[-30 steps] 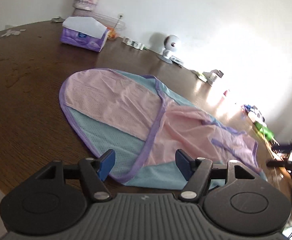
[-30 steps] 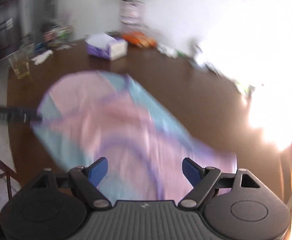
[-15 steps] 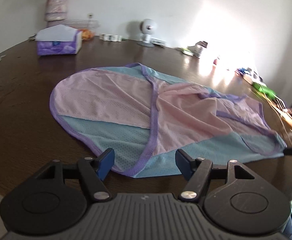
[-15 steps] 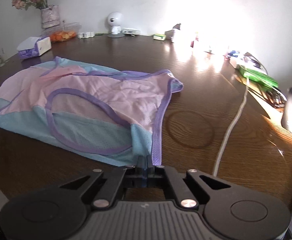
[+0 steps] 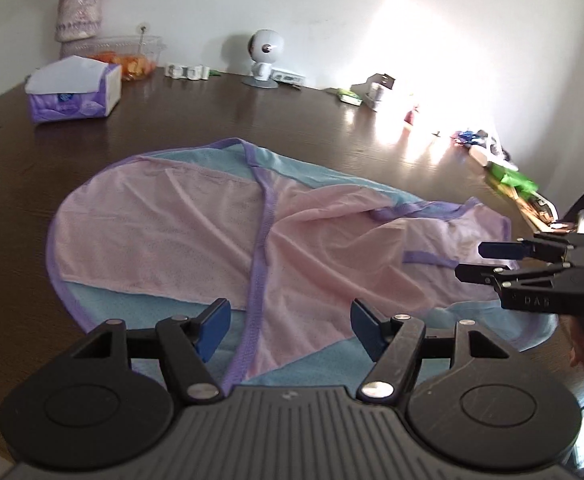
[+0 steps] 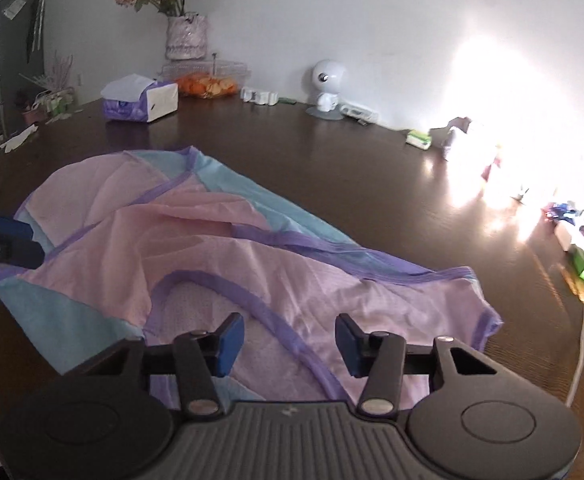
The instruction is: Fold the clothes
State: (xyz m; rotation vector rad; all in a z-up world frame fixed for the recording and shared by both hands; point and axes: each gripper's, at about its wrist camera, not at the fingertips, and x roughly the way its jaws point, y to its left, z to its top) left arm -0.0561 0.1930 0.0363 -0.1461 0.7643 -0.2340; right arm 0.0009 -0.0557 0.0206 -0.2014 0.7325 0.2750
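While lying flat on the dark wooden table (image 5: 195, 120), pink-and-blue mesh garment (image 5: 219, 240) runs lengthwise left-right; left gripper (image 5: 287, 330) wide, empty; right gripper (image 6: 289, 342) opening, empty.

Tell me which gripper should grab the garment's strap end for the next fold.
Probably the right gripper: its opening, empty jaws hover over the pink-and-blue garment's purple-trimmed strap end. The left gripper hangs open over the opposite end.

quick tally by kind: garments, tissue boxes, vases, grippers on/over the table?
Garments: 1, the pink and blue top
Tissue boxes: 1
Vases: 1
Grippers: 2, left gripper, right gripper
Total: 5
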